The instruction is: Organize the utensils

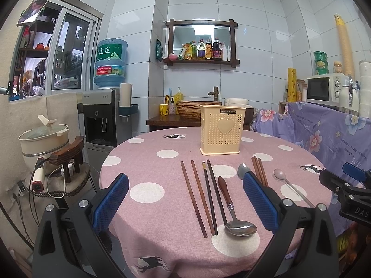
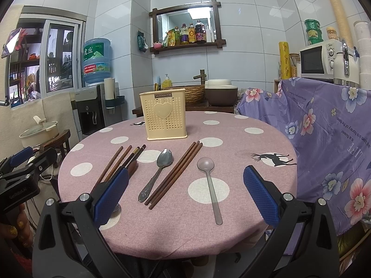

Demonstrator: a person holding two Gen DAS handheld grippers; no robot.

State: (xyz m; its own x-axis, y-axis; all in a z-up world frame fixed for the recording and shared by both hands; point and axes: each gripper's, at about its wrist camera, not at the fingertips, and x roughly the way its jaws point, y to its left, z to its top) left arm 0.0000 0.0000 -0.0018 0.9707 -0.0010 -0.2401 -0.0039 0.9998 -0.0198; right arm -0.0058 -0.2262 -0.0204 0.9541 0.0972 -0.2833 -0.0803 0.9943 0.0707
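Two sets of tongs, both spread wide & holding nothing: left tongs (image 1: 185, 199), right tongs (image 2: 185, 194), hovering over near edge of bench (image 2: 243, 146). Looks like very start of job, nothing in holder yet as far as visible.

Cream holder (image 2: 165, 114) upright, straight ahead of right tongs, far side of bench, well apart from both. Between left tongs' pads: four chopsticks (image 1: 201, 197) lying loose, plus wood-handled spoon (image 1: 231, 208) w/ bowl nearest the camera. Between right tongs' pads: metal spoon (image 2: 157, 173), bundle of three brown chopsticks (image 2: 175, 173) just beside it, pale plastic spoon (image 2: 209, 185) nearer right pad.

Next move, prob.: drop one pair of tongs onto a single item, close across its shaft, lift, carry fwd, tip upright into holder. Thin sticks flat on cloth = hard pinch; likely need low approach & pads square to shaft. Bundle of three risks grabbing more than one.
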